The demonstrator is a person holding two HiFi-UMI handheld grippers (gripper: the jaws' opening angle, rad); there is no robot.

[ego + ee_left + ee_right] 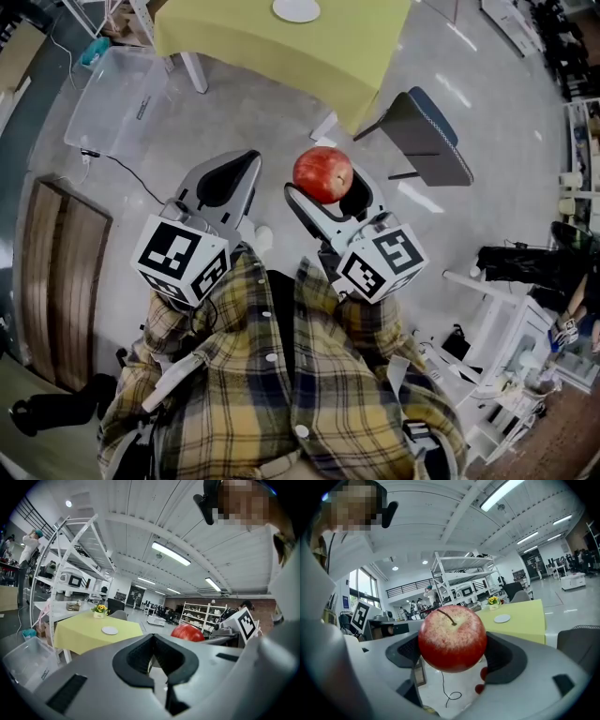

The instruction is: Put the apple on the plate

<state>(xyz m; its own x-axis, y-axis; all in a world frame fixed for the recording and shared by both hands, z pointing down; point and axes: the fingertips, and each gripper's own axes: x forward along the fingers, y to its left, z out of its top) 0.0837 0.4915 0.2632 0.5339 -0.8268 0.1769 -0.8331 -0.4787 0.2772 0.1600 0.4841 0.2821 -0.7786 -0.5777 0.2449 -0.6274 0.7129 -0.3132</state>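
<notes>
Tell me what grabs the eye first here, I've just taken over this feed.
A red apple sits clamped in the right hand-held gripper, held out over the floor above the person's plaid shirt. Ahead, a white plate with nothing on it lies on the yellow-green table. The left hand-held gripper is shut on nothing, beside the right one.

Left claw (246, 164): jaws together, nothing between them, held out in front of the chest. Right claw (328, 192): alongside the left, just apart from it, jaws clamped on the apple (323, 172). Both point forward. Plaid sleeves (187, 375) close to torso.
</notes>
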